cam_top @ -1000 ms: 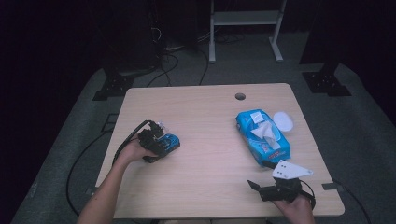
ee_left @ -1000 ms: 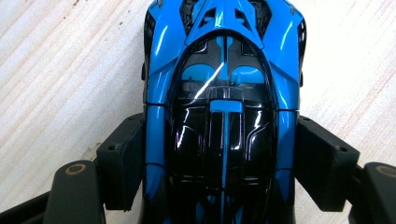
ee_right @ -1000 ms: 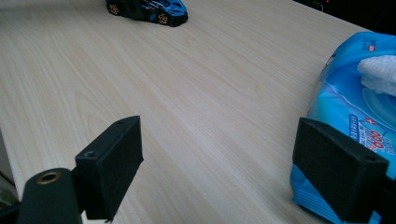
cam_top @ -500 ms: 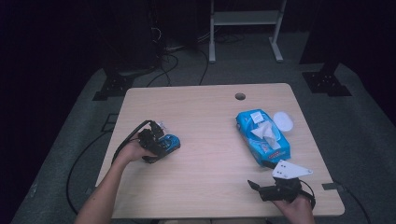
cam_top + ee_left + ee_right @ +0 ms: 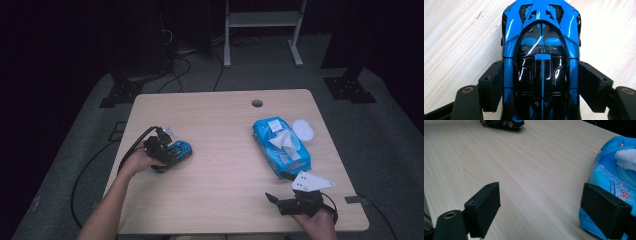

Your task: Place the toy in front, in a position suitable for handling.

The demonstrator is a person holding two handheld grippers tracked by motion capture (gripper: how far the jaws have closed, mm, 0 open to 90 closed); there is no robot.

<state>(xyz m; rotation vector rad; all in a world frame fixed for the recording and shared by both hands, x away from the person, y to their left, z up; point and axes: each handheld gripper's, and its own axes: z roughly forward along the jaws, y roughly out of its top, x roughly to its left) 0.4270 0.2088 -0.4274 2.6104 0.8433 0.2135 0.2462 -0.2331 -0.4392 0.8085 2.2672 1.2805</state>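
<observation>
From above I see my left gripper (image 5: 167, 152) at the left side of the pale wooden table (image 5: 225, 200), on a glossy blue and black toy sports car (image 5: 179, 149) lying on the tabletop. The high view is too small to show the grip; the left gripper view settles it: the car (image 5: 541, 65) runs lengthwise between the two black pads (image 5: 491, 85), which sit against its flanks, so the jaws are closed on the car's body, having just drawn in a little. That same view shows the car's dark canopy and blue roof stripe, details lost from above.

My right gripper (image 5: 290, 200) rests near the table's front right edge, its jaws wide apart with nothing between them. Its own view looks low across the wood: the car's gold-spoked wheels (image 5: 510, 123) show far off, and a blue plastic pack of wet wipes (image 5: 609, 182) with a white tissue (image 5: 626, 158) sticking out sits just beside one pad. From above I also see a round white lid (image 5: 303, 129) beside that pack (image 5: 280, 145).
</observation>
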